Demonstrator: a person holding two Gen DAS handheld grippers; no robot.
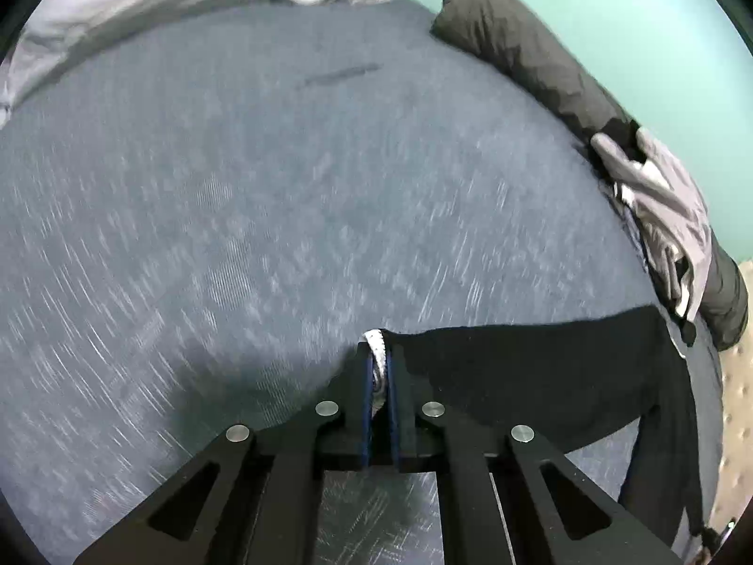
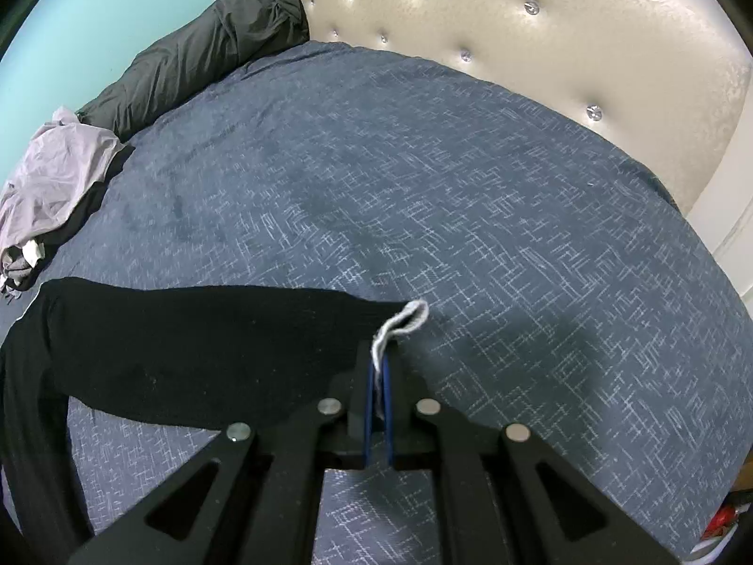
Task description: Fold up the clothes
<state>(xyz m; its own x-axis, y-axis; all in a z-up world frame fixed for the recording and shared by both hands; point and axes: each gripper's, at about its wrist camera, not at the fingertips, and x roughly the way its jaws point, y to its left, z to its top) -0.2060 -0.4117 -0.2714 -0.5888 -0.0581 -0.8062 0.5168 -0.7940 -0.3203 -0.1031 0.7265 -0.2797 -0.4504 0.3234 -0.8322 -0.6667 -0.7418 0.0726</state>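
A black knitted garment with white trim (image 1: 527, 376) is held stretched above the blue patterned bed (image 2: 423, 179), its corners pinched in the closed left gripper (image 1: 380, 367) and right gripper (image 2: 379, 367), no fold yet made.

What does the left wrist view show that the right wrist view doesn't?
Only the left wrist view shows the pale grey sheet at the far edge of the bed, and the left gripper shut on a white-edged corner of the black garment. Only the right wrist view shows the cream tufted headboard, and the right gripper shut on another white-edged corner. Both show the black garment stretched across the blue patterned bedspread, the dark rolled bedding, the crumpled lilac cloth and the turquoise wall.
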